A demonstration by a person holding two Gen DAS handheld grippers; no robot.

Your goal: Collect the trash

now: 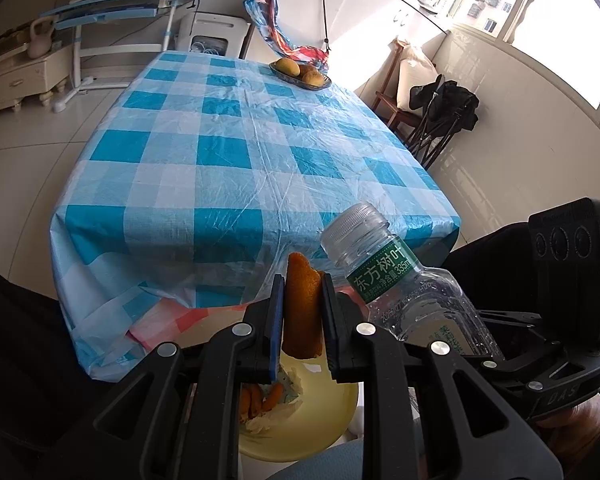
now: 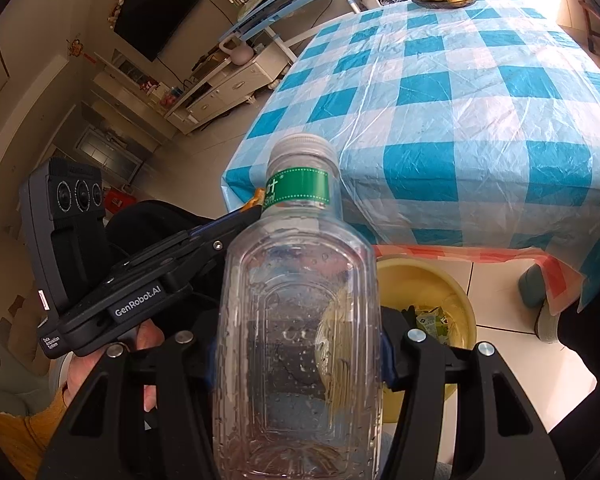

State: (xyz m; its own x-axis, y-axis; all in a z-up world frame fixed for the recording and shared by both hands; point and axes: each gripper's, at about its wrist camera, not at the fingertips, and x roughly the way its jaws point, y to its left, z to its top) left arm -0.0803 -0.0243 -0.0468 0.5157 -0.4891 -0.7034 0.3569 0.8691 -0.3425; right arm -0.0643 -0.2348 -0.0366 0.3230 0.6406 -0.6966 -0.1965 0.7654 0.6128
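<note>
Your left gripper [image 1: 302,312] is clamped on a curled strip of orange peel [image 1: 302,304], held directly over the pale yellow plastic basin [image 1: 332,424] on the floor by the table [image 1: 236,140] — likely so it drops straight in. Your right gripper [image 2: 300,356] grips an empty clear plastic bottle with a green label [image 2: 296,320], cap pointing forward, just beside the basin. The basin holds 2 or more orange peel pieces [image 1: 260,398], crumpled tissue and a green wrapper [image 2: 430,320].

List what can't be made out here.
- Yellow plastic bin contents: left wrist view, blocked by the left gripper holding the orange peel.
- Clear plastic bottle base: right wrist view, cut off by the bottom edge.
- Right gripper fingers: hidden behind the bottle.
</note>
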